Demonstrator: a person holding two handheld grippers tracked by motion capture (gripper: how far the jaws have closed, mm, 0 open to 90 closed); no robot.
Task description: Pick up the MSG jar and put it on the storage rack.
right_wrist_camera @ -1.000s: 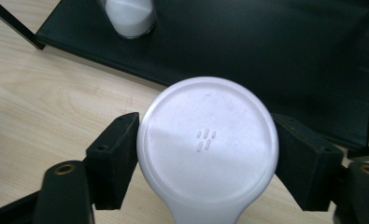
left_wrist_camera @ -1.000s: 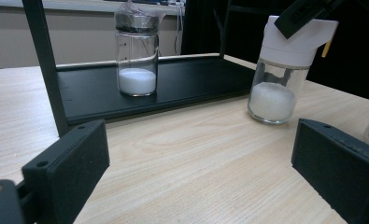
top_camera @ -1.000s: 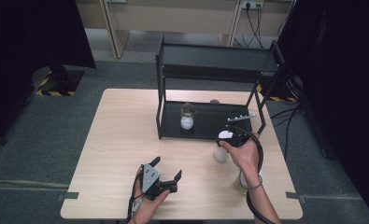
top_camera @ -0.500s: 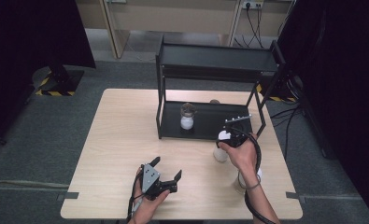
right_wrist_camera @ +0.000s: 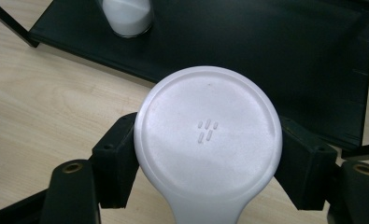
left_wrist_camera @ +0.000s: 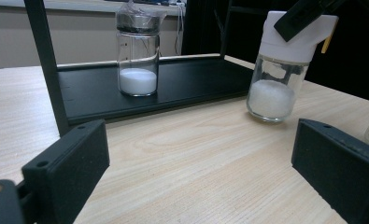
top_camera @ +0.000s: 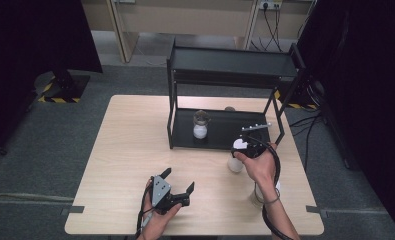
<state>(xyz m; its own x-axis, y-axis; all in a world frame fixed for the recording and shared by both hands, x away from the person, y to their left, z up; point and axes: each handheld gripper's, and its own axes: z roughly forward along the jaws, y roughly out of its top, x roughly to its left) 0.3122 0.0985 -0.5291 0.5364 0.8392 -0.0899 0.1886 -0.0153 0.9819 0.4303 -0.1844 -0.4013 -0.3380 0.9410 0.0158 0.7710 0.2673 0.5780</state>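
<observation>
My right gripper (right_wrist_camera: 209,154) has its jaws clamped on the white-lidded jar (right_wrist_camera: 208,135); my left gripper (top_camera: 177,182) rests with jaws apart.

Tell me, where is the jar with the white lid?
The white-lidded jar stands on the table's right side, just in front of the black shelf, with the right gripper clamped around its lid.

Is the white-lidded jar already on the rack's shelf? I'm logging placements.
No, the white-lidded jar stands on the table beside the rack's shelf.

A light wooden desk (top_camera: 130,150) was set on grey carpet (top_camera: 45,150), flanked by black curtains (top_camera: 30,45) and backed by a beige wall panel (top_camera: 185,15).
</observation>
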